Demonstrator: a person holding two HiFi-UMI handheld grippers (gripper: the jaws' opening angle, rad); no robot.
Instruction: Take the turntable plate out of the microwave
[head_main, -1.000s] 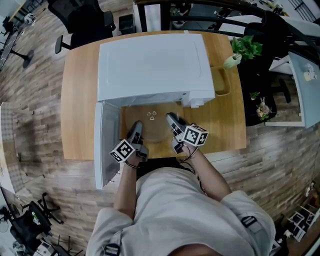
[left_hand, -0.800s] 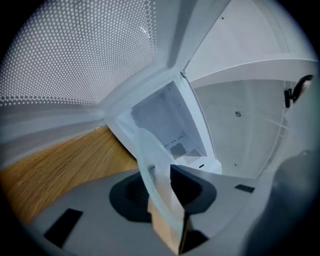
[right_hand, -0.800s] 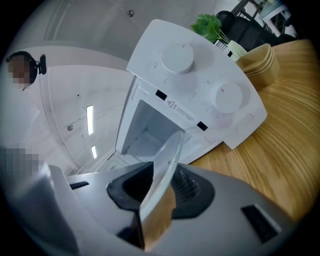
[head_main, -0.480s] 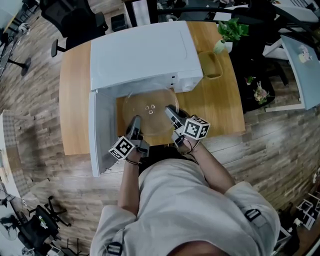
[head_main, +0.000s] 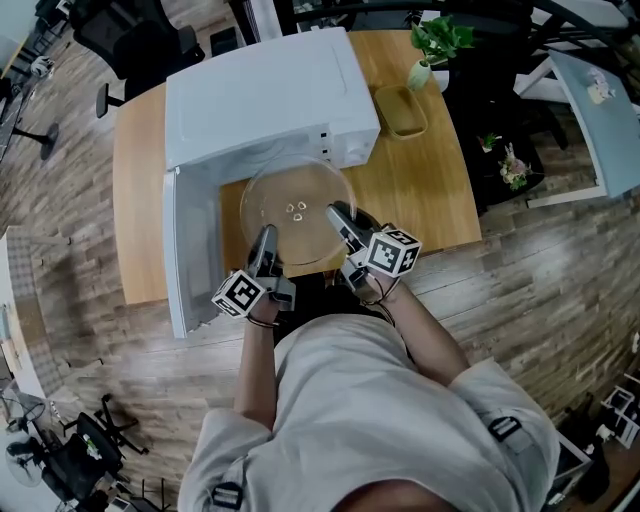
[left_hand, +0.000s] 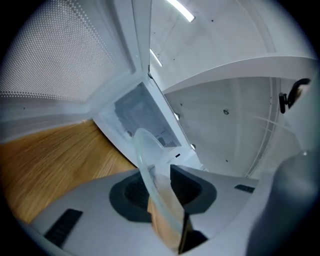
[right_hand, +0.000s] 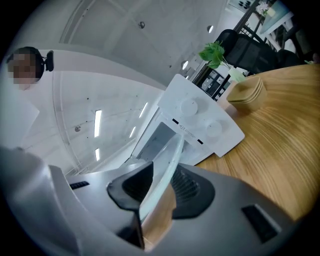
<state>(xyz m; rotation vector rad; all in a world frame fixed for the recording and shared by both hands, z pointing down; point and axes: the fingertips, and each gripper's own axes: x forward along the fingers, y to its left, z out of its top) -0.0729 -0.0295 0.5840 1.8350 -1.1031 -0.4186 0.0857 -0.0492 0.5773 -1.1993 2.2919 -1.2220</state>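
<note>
The round clear glass turntable plate (head_main: 298, 205) was transparent, pale bluish at the rim. The box-shaped microwave (head_main: 260, 90) was plain white. The wooden table (head_main: 425, 195) was light brown with fine grain. The left gripper (head_main: 266, 236) and right gripper (head_main: 337, 213) carried black-and-white patterned cubes.

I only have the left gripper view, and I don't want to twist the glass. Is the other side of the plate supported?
Observer: Yes. The right tongs are clamped on the near-right rim of the turntable plate. The left tongs hold the near-left rim.
Operator: Is the plate out of the microwave?
Observer: Almost all of it shows over the table in front of the microwave. Its far edge sits right at the opening, so I can't call it clear.
Operator: Anything on the right side of the table?
Observer: A tan dish and a small plant stand at the far right corner, beside the microwave. Nearer, I see just wood.
</note>
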